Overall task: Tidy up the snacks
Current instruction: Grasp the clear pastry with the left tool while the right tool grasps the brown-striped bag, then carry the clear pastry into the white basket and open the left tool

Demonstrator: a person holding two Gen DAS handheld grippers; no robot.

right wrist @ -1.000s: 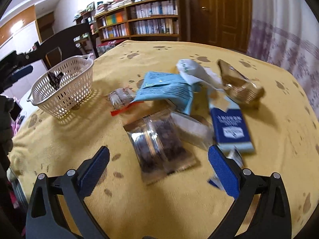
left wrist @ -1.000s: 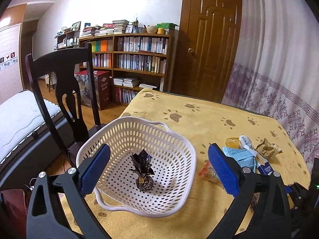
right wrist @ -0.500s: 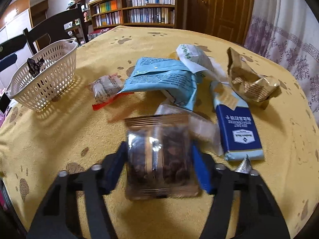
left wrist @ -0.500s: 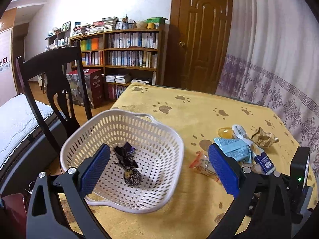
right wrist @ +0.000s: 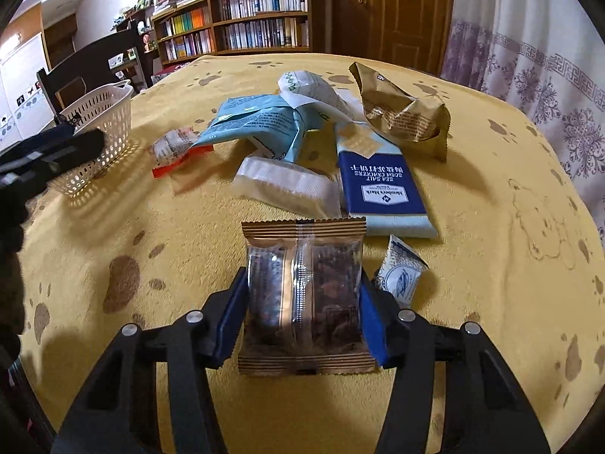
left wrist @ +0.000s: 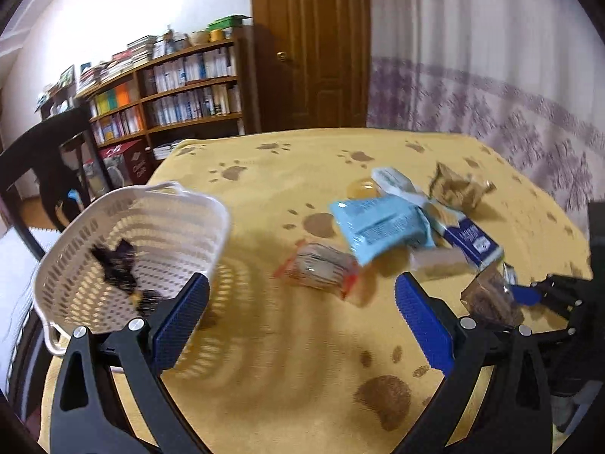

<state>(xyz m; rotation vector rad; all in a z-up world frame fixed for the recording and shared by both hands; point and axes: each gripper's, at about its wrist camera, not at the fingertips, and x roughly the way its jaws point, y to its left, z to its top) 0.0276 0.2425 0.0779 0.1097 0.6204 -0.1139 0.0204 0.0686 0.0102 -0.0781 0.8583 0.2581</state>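
Note:
My right gripper [right wrist: 302,299] is shut on a clear brown snack packet [right wrist: 302,295], held just above the yellow tablecloth; the same packet [left wrist: 491,299] shows at the right of the left wrist view. My left gripper [left wrist: 298,317] is open and holds nothing, beside a white perforated basket [left wrist: 181,223] that contains one dark wrapped sweet [left wrist: 113,265]. Between them lies a pile: a light blue pouch [right wrist: 261,121], a blue cracker pack [right wrist: 382,185], a gold bag [right wrist: 401,109], a white packet [right wrist: 283,185] and a small red-edged packet [right wrist: 174,147].
A small white sachet [right wrist: 401,276] lies right of the held packet. A dark chair [left wrist: 41,159] stands behind the basket at the table's left edge. A bookshelf [right wrist: 242,26], a wooden door [left wrist: 314,45] and a curtain [right wrist: 529,45] lie beyond the table.
My right gripper closed on the brown snack packet and lifted it slightly. My left gripper swung right, from over the basket toward the snack pile.

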